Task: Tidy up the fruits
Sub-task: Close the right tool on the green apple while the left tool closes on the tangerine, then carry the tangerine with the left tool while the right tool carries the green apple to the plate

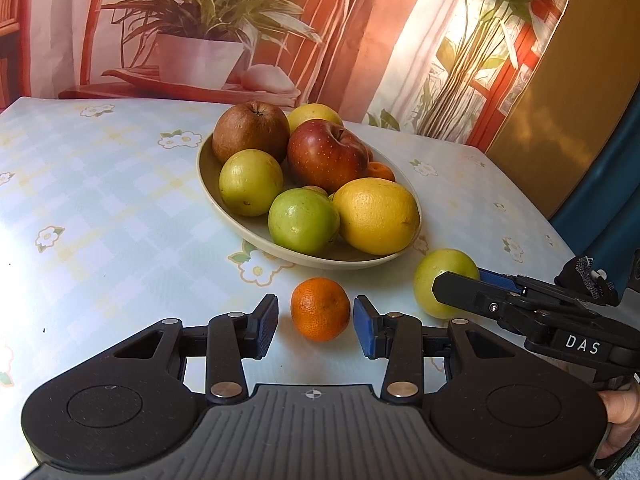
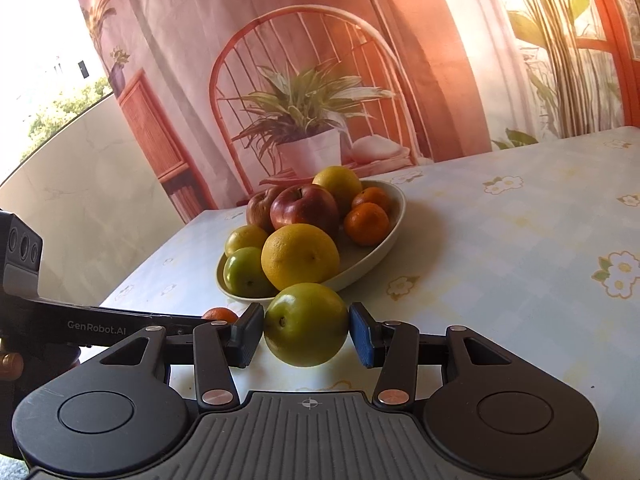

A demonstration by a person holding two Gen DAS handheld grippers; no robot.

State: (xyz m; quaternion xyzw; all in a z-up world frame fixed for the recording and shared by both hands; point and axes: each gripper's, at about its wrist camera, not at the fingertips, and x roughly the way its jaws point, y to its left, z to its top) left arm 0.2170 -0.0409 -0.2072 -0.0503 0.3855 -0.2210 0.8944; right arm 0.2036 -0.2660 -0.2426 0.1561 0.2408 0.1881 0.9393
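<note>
A tangerine (image 1: 320,308) sits on the tablecloth between the fingertips of my left gripper (image 1: 316,326), which is open; a gap shows at the left pad. My right gripper (image 2: 306,330) is shut on a green apple (image 2: 306,324), both pads against its sides. In the left wrist view that green apple (image 1: 440,264) is just right of the tangerine, with the right gripper (image 1: 460,280) reaching in from the right. Beyond them stands a beige oval bowl (image 1: 210,200) holding several fruits: red and green apples, a big yellow citrus (image 1: 376,216) and tangerines (image 2: 366,224).
The table (image 1: 100,200) has a pale checked cloth with flowers. A printed curtain (image 1: 240,20) hangs close behind it. The table's right edge (image 1: 552,224) falls off near a blue object. A person's hand (image 1: 620,420) holds the right gripper. The left gripper's finger (image 2: 120,322) crosses low left.
</note>
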